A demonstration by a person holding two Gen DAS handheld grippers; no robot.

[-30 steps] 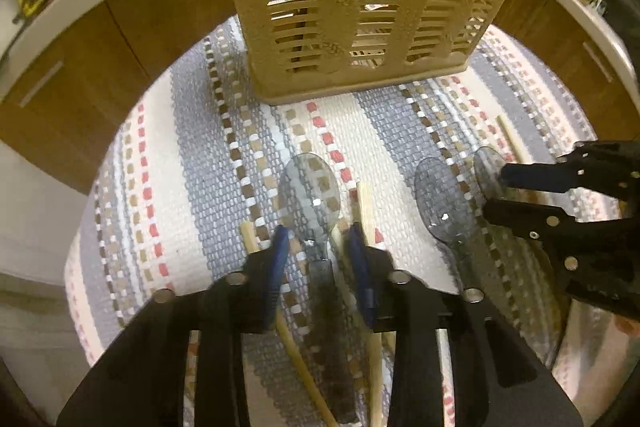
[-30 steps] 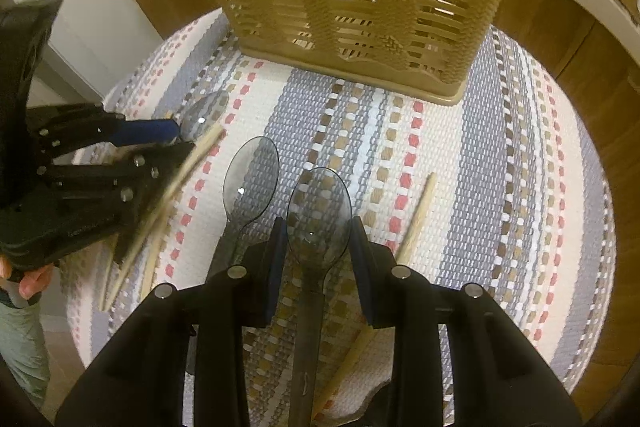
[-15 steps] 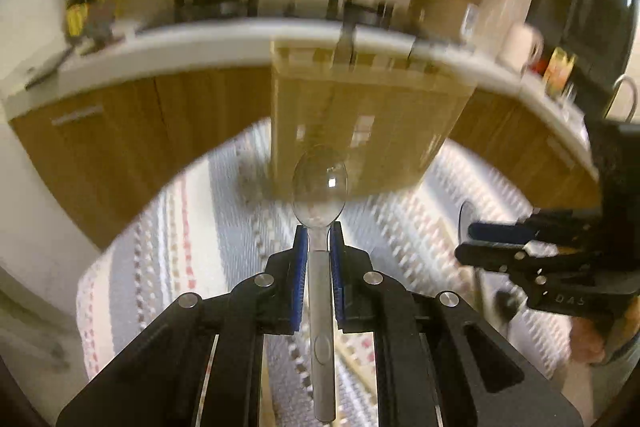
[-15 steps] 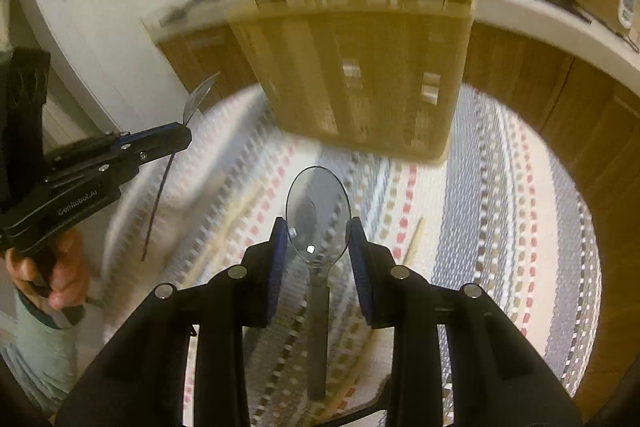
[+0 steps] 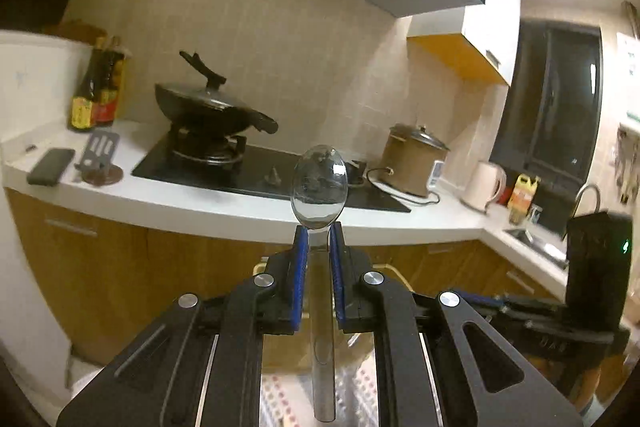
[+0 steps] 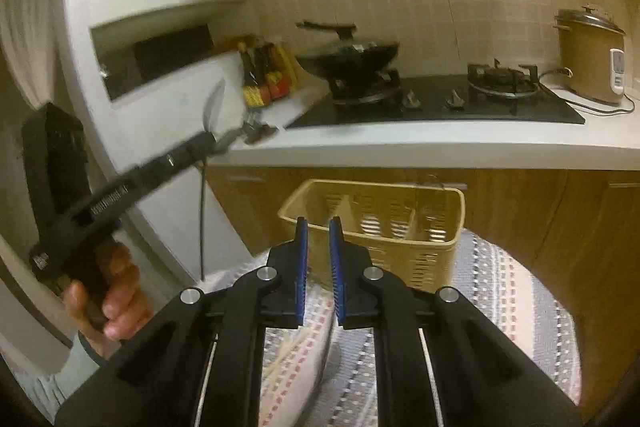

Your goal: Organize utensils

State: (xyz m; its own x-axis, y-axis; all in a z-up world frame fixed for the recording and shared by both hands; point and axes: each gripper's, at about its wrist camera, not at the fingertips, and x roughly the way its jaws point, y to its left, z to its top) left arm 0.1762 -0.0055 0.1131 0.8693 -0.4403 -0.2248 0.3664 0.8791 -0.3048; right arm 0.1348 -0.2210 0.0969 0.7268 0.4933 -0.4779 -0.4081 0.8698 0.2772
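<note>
My left gripper (image 5: 319, 233) is shut on the neck of a clear plastic spoon (image 5: 319, 183), bowl up, handle hanging between the fingers. It also shows in the right wrist view (image 6: 208, 141), held high at the left. My right gripper (image 6: 319, 227) is nearly closed; no spoon bowl shows above its tips, only a blurred grey streak (image 6: 329, 343) below the pads, so its hold is unclear. The beige slotted utensil basket (image 6: 372, 223) stands on the striped mat (image 6: 508, 291) just beyond the right gripper.
A white counter (image 6: 400, 141) runs behind, with a black hob (image 6: 440, 103), a wok (image 5: 212, 111), sauce bottles (image 5: 96, 95), a rice cooker (image 6: 588, 55) and a kettle (image 5: 484, 185). Wooden chopsticks (image 6: 286, 351) lie on the mat below the right gripper.
Both grippers closed on spoons on the mat and rose, tilting up toward the kitchen. The right spoon's bowl is no longer seen above its fingertips.
</note>
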